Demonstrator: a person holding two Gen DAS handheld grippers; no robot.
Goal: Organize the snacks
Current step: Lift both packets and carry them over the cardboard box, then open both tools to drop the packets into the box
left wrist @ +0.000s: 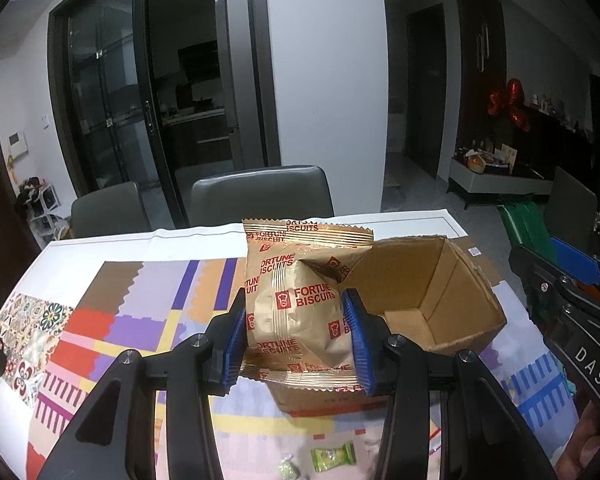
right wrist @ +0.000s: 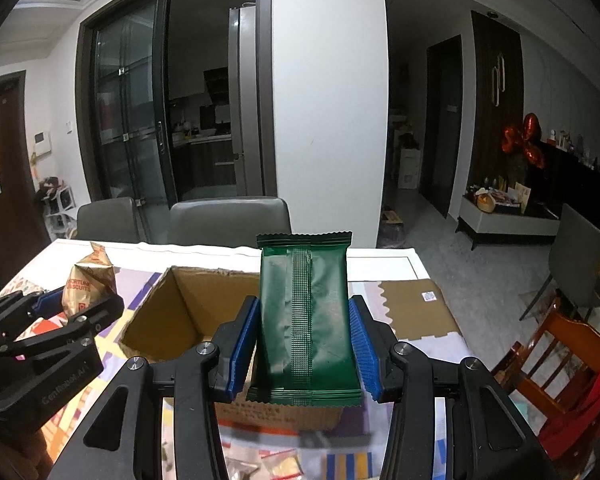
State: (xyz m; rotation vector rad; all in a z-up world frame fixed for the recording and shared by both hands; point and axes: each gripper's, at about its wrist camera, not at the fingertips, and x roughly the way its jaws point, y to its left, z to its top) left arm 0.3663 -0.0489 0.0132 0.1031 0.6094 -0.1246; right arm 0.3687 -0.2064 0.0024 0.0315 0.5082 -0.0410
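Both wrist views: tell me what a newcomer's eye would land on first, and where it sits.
First comes the gold Fortune Biscuits packet, upright and clamped in the left tool, and the dark green packet clamped the same way in the right tool. Behind both stands an open cardboard box, empty as far as shows, on the bright patchwork tablecloth.

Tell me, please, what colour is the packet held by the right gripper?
Dark green foil snack packet, plain with no visible print; clearest in the right wrist view.
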